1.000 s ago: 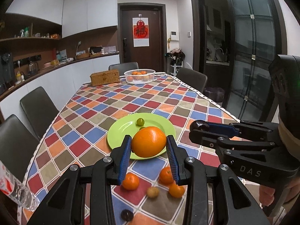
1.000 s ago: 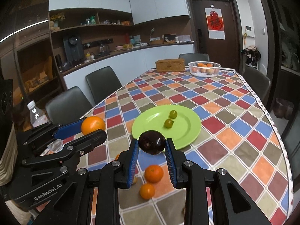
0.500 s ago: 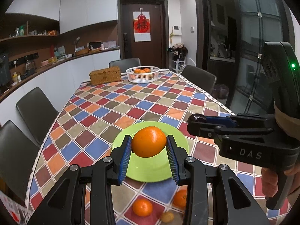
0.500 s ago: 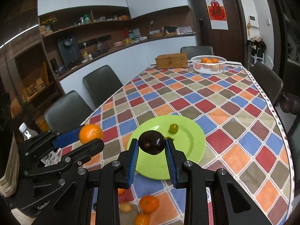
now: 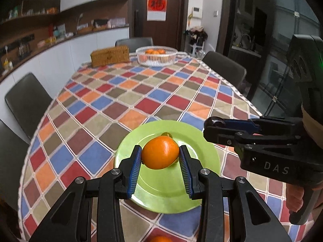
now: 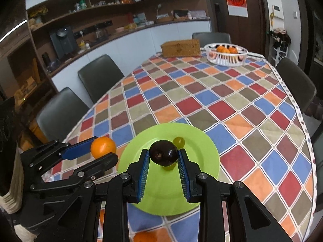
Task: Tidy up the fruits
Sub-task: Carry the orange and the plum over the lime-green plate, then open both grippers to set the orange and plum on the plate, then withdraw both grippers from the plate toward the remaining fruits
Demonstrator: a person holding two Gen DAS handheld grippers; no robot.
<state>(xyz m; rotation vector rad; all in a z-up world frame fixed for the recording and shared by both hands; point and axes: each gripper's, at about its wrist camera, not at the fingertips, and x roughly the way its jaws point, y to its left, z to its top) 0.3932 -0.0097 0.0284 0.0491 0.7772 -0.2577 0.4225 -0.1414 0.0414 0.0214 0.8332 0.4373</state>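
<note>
Checkered tabletop (image 6: 232,104) carried a green plate (image 6: 203,161) near its front edge, with a white basket (image 6: 226,57) and wicker box (image 6: 180,48) at the far end.

Both grippers — left (image 5: 159,157), right (image 6: 163,157) — clamped

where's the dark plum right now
The dark plum is pinched in the right gripper, held over the green plate, right of the orange.
</note>
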